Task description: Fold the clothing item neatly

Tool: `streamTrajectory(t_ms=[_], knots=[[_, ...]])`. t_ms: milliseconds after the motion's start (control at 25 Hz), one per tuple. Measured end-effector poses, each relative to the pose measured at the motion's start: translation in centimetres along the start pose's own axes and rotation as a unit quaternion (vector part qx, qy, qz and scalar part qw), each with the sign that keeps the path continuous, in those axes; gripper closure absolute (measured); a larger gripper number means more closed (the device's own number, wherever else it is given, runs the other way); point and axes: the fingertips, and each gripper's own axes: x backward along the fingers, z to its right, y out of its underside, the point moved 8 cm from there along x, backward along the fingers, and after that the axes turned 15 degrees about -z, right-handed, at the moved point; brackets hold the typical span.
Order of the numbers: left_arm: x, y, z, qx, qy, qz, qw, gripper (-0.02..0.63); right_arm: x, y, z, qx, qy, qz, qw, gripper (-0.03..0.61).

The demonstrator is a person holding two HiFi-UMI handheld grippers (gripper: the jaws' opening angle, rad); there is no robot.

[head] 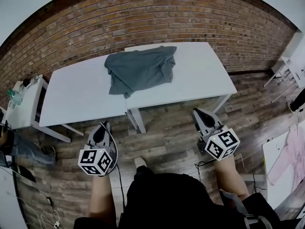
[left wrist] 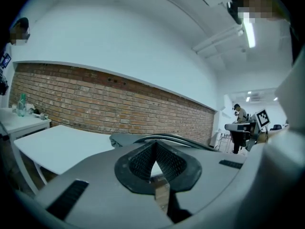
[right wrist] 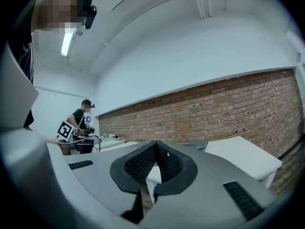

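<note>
A grey T-shirt (head: 139, 70) lies crumpled on the white table (head: 81, 97), spread over the seam between two tabletops at the far side. My left gripper (head: 104, 126) hangs over the wooden floor in front of the table's left half, shut and empty. My right gripper (head: 196, 111) is off the table's near right side, also shut with nothing in it. Both are well short of the shirt. In the left gripper view the shirt (left wrist: 125, 140) shows as a grey edge just past the closed jaws (left wrist: 153, 146). The right gripper view shows its jaws (right wrist: 155, 147) closed, the shirt (right wrist: 195, 146) behind them.
A brick wall (head: 157, 13) runs behind the table. A smaller white table (head: 21, 109) with bottles stands at the left. Another white surface with pink cloth (head: 286, 156) is at the right. A person (right wrist: 78, 123) stands with grippers in the distance.
</note>
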Motion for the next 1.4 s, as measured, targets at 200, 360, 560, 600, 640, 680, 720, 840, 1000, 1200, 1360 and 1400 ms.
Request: streamTrajectory(t_ms=[200,360,560,600,640,680,720,840,1000,1200,1360,1400], knots=[[3.7,3.5,7.3,-0.006,-0.004,-0.027,0.9996,0.617,6.0,3.3,0.8,-0.02,-0.028,-0.007,0.999,0.577],[5.9,4.8,11.2,-0.008,-0.006,-0.043,0.999,0.617,9.9,4.8,0.7,-0.031,-0.039,-0.008,0.999,0.578],[7.3,5.2,13.8,-0.018,-0.001,-0.054,0.9984,0.617,12.8,5.7,0.8,-0.042,-0.043,0.0,0.998,0.577],[7.7,5.3,14.1,-0.022,-0.001,-0.058,0.9981,0.617,13.0,5.8,0.7,-0.045,-0.044,0.002,0.998,0.578],[8.0,5.4,14.2,-0.027,-0.003,-0.061,0.9978,0.617,13.2,5.8,0.5,-0.048,-0.045,0.003,0.998,0.577],[8.4,5.6,14.2,-0.029,-0.005,-0.063,0.9976,0.617,13.3,5.9,0.2,-0.05,-0.046,0.005,0.998,0.578],[8.7,5.8,14.1,-0.029,-0.005,-0.064,0.9975,0.617,13.4,5.9,-0.2,-0.052,-0.049,0.007,0.997,0.578],[10.1,6.5,13.5,-0.023,-0.004,-0.062,0.9978,0.617,13.4,6.2,-2.0,-0.054,-0.062,0.018,0.996,0.578],[12.3,7.7,12.1,-0.027,-0.003,-0.059,0.9979,0.617,12.8,6.4,-5.2,-0.037,-0.039,0.017,0.998,0.578],[14.7,9.2,9.3,-0.022,0.003,-0.061,0.9979,0.617,12.4,6.5,-9.0,-0.033,0.013,0.014,0.999,0.578],[15.6,10.0,7.9,-0.014,0.011,-0.063,0.9979,0.617,12.5,6.6,-11.2,-0.03,0.018,0.007,0.999,0.578],[15.7,10.2,7.7,-0.014,0.014,-0.064,0.9978,0.617,12.5,6.6,-11.7,-0.026,0.019,0.006,0.999,0.578]])
